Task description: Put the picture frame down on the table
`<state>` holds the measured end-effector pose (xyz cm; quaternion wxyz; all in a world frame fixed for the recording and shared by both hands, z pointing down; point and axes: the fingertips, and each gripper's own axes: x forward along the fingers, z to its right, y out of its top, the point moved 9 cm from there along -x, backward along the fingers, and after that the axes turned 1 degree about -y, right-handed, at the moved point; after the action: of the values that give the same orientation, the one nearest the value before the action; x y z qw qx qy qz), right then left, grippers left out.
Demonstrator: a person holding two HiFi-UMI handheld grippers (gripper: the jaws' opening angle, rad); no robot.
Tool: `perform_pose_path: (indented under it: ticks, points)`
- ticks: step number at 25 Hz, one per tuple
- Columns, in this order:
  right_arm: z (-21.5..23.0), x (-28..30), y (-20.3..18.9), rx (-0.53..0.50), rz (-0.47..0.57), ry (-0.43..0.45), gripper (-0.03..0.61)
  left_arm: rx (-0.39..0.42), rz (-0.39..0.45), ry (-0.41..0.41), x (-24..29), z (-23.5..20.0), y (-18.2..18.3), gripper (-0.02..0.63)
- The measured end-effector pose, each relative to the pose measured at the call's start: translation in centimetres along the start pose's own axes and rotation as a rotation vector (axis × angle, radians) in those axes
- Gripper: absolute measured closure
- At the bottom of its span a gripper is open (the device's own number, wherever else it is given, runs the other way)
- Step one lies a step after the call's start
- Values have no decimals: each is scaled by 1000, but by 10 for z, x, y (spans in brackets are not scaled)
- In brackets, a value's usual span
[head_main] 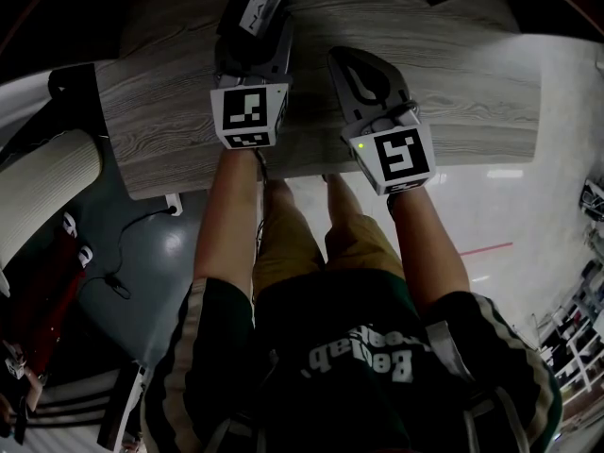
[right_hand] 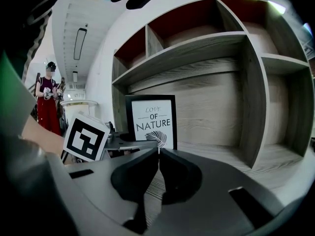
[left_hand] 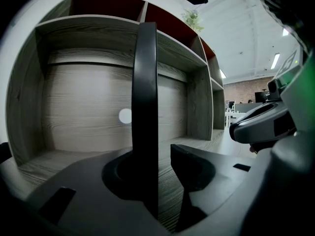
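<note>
Picture frame [left_hand: 145, 107] is seen upright on the tabletop [left_hand: 51, 161], between the parted jaws of the left hand-held gripper [left_hand: 160, 156], unclamped. Right hand-held gripper [right_hand: 158, 154] is closed, empty. Frame is judged light, rigid, easily tipped (possibly glazed); best gripped by the side rails.

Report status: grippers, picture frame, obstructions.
Left gripper open, straddling picture frame. Right gripper shut, empty. Frame standing upright on table. No obstruction seen.

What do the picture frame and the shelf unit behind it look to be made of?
Picture frame: smooth black moulding with a dull sheen, plastic or painted wood, cannot tell which; white printed sheet inside. Shelf unit: matte grey boards with straight wood grain, probably laminate.
</note>
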<state>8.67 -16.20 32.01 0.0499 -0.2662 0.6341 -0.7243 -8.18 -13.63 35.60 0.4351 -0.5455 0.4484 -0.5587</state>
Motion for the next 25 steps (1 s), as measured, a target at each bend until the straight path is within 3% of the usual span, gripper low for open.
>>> perform_pose_path:
  ticks: [25]
  points:
    - [-17,-32,0,-5,37,31,543,-48,3,87,-68,11,-14,416]
